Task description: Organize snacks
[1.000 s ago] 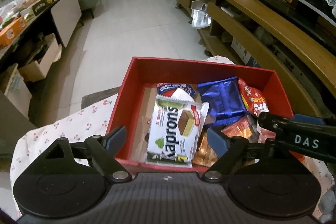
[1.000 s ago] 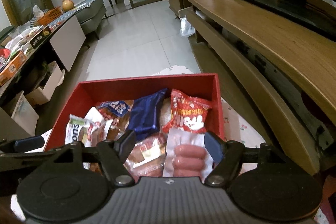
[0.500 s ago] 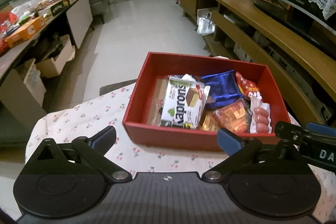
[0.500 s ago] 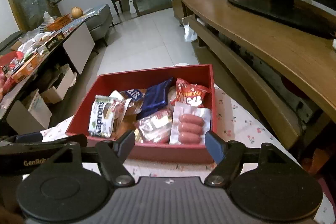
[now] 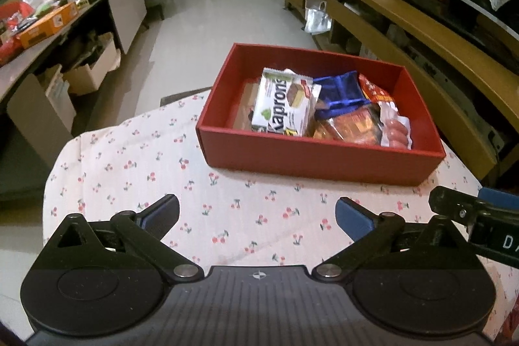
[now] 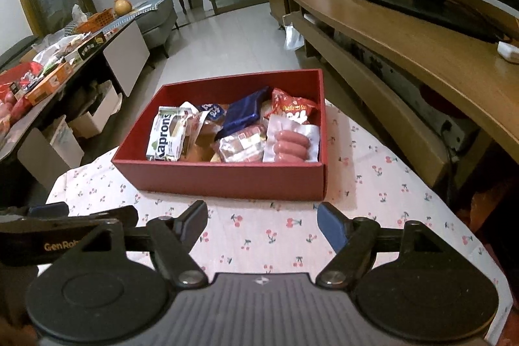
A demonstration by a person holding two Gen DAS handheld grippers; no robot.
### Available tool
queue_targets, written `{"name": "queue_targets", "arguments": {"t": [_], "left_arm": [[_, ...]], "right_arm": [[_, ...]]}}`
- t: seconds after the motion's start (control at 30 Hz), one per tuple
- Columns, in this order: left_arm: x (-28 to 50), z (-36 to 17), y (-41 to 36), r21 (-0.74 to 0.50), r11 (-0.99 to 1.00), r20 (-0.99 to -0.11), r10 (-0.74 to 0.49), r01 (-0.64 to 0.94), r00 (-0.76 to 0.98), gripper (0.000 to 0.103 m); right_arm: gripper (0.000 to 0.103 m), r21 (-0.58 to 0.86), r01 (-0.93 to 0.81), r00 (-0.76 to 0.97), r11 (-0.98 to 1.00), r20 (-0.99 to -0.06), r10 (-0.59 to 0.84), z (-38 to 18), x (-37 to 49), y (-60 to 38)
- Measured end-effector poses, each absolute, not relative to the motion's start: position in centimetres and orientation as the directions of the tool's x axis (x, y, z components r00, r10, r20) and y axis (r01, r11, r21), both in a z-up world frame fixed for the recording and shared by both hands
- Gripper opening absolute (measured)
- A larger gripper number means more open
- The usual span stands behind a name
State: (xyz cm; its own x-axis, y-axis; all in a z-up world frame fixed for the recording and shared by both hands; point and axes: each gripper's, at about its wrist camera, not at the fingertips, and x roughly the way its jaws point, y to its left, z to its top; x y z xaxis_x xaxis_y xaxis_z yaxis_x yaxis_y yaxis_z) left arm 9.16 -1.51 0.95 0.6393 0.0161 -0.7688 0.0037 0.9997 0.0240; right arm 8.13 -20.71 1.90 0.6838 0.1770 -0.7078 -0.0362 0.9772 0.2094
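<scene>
My left gripper (image 5: 258,213) gaped wide and empty; the right gripper (image 6: 262,221) stood open, holding nothing. The box (image 5: 311,158) sat at twelve o'clock, packets inside. They looked light, crinkly and slippery; I judged the Kaprons (image 5: 285,106) best pinched by an edge.

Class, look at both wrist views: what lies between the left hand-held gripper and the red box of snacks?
Only bare cherry-print tablecloth. In the left wrist view nothing sits between the open left hand-held gripper and the red box; the right wrist view shows the same empty strip.
</scene>
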Motion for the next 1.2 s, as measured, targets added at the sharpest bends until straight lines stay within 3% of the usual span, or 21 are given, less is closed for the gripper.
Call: {"name": "queue_targets", "arguments": {"t": [1.2], "left_arm": [[3.4, 0.1, -0.5, -0.024, 1.000, -0.774, -0.028, 0.014, 0.633, 0.103]], "right_arm": [[0.088, 0.194, -0.054, 0.660, 0.979, -0.729, 0.181, 0.8, 2.7, -20.3]]}}
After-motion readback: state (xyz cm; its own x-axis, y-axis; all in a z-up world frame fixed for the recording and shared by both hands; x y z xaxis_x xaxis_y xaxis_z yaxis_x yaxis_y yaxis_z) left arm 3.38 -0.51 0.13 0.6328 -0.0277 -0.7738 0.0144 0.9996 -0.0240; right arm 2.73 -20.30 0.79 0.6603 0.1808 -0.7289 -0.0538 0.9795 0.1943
